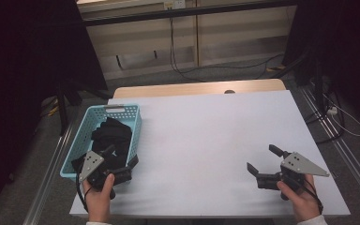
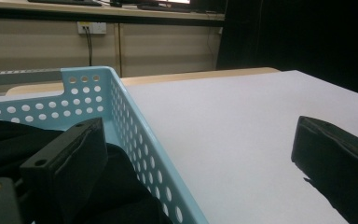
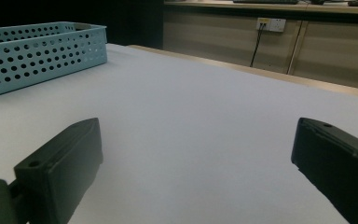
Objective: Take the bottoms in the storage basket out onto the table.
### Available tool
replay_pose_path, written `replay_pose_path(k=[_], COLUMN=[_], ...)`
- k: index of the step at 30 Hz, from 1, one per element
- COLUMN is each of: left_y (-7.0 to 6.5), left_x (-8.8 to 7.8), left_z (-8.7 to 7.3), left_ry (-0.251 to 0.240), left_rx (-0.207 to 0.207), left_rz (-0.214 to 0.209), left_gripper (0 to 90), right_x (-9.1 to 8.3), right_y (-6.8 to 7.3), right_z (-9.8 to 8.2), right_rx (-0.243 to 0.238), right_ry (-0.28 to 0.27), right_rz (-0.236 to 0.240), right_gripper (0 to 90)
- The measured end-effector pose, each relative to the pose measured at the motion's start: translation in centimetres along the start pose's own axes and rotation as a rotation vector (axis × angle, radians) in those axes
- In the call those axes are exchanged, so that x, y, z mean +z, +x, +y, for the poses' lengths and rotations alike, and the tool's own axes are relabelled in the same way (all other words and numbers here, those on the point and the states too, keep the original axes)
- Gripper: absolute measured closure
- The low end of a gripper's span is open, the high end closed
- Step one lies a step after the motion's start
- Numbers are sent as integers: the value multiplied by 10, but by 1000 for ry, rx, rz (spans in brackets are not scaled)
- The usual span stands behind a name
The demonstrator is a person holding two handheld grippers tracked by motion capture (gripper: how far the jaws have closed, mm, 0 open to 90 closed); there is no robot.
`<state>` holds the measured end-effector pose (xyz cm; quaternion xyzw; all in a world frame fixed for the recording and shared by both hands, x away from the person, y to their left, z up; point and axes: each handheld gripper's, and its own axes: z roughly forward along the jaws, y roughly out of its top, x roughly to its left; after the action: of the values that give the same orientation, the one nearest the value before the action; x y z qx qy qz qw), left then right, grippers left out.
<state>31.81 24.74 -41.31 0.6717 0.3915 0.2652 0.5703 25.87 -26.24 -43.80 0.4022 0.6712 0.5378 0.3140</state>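
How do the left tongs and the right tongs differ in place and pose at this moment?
The left tongs sit at the blue basket's near end, one jaw over the black cloth inside; the right tongs sit over bare white table. The left straddle the basket wall; the right have nothing between them. Both are open, gripping nothing.

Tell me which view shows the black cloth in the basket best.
The high view: it looks down into the blue basket and shows the black cloth heaped inside. The left gripper view catches just a dark fold behind one jaw; the right gripper view has the basket's outer wall.
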Motion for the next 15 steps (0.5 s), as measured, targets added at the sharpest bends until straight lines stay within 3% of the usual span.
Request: replay_pose_path(k=[15], left_y=[-2], left_x=[4], left_z=[3], left_ry=[-3], left_rx=[-5], left_rz=[-31], left_gripper=[32], right_x=[1], right_y=[2], right_z=[-1], right_rx=[-20], right_ry=[20], right_rz=[-1], right_gripper=[12])
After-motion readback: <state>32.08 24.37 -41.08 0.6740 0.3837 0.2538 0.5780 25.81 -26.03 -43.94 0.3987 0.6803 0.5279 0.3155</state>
